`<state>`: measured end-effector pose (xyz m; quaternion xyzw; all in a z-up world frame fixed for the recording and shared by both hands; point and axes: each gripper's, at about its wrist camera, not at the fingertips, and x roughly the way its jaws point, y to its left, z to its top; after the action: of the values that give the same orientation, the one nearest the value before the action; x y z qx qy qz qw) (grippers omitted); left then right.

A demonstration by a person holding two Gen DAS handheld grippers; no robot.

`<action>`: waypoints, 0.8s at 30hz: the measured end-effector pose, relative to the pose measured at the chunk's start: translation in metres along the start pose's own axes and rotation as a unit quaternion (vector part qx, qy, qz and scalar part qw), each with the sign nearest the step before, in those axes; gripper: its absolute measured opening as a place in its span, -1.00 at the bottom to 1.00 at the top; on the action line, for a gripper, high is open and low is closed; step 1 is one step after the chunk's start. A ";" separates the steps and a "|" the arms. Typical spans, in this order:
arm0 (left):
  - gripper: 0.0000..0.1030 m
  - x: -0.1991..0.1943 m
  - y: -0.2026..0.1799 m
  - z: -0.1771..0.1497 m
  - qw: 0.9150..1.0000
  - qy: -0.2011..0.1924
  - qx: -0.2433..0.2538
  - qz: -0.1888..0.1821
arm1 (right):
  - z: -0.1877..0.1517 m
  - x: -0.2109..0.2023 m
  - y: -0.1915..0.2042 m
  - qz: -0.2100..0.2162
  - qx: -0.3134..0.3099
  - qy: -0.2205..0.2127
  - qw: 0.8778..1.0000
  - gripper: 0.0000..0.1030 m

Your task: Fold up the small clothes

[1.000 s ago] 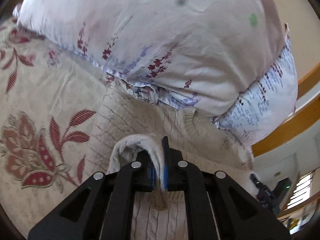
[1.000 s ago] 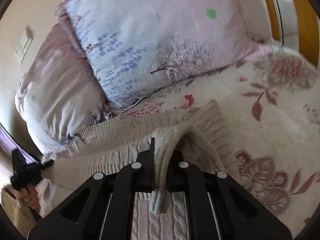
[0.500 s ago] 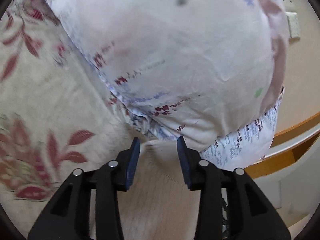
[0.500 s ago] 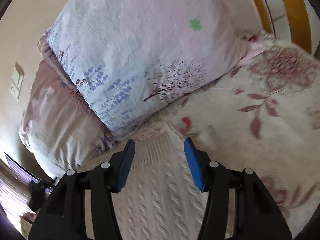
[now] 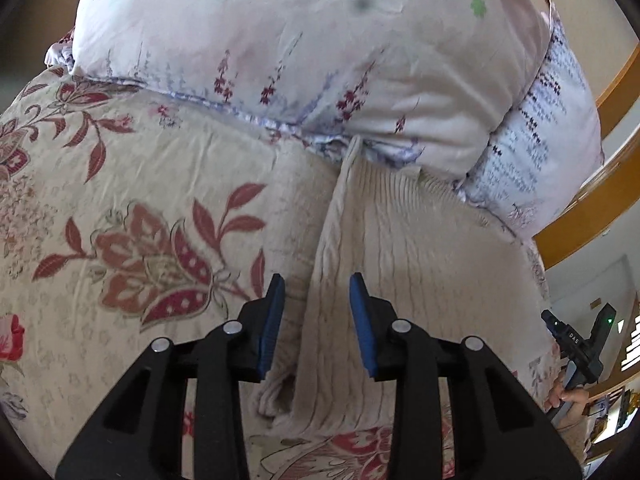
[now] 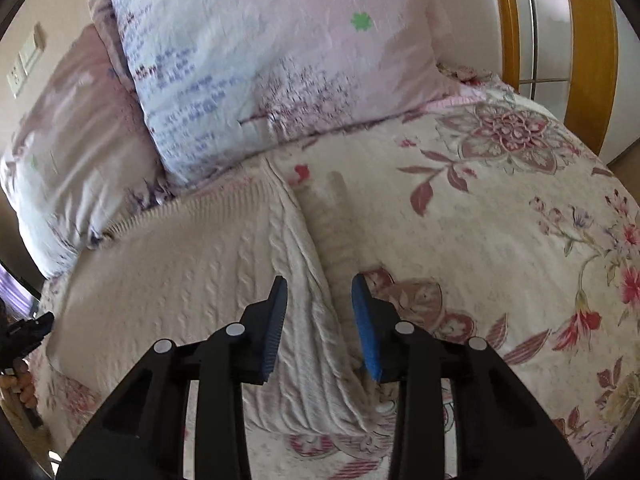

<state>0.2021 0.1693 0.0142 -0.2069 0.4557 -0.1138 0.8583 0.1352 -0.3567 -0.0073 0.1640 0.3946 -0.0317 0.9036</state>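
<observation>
Hovering with fingers spread and empty, left gripper [image 5: 316, 320] and right gripper [image 6: 319, 324] flank the cream sweater [image 6: 192, 264] on the bedspread [image 6: 500, 216]

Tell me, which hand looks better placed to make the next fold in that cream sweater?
Neither clearly. The left gripper and right gripper are both open, each hovering over its own side edge of the sweater, which suggests a two-handed fold.

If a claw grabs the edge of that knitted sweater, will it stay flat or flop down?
Probably flop: the sweater is soft cable knit, already folded over itself. It likely won't slip, since the ribbed yarn looks grippy. The open right claw would lift only one layer.
</observation>
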 end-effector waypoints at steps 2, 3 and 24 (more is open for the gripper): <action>-0.56 0.000 0.003 -0.005 1.000 0.005 0.003 0.005 | -0.004 0.002 0.004 -0.006 -0.016 0.007 1.000 -0.66; -0.64 0.001 0.003 -0.007 1.000 0.010 0.006 0.004 | -0.006 -0.001 0.008 -0.014 -0.032 -0.001 0.999 -0.72; -0.88 -0.011 0.003 -0.031 0.999 0.011 0.049 0.000 | -0.022 -0.012 0.021 -0.077 -0.063 -0.001 0.995 -0.85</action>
<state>0.1704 0.1688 0.0054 -0.1638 0.4593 -0.1385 0.8620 0.1157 -0.3306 -0.0071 0.0762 0.4063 -0.0761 0.9074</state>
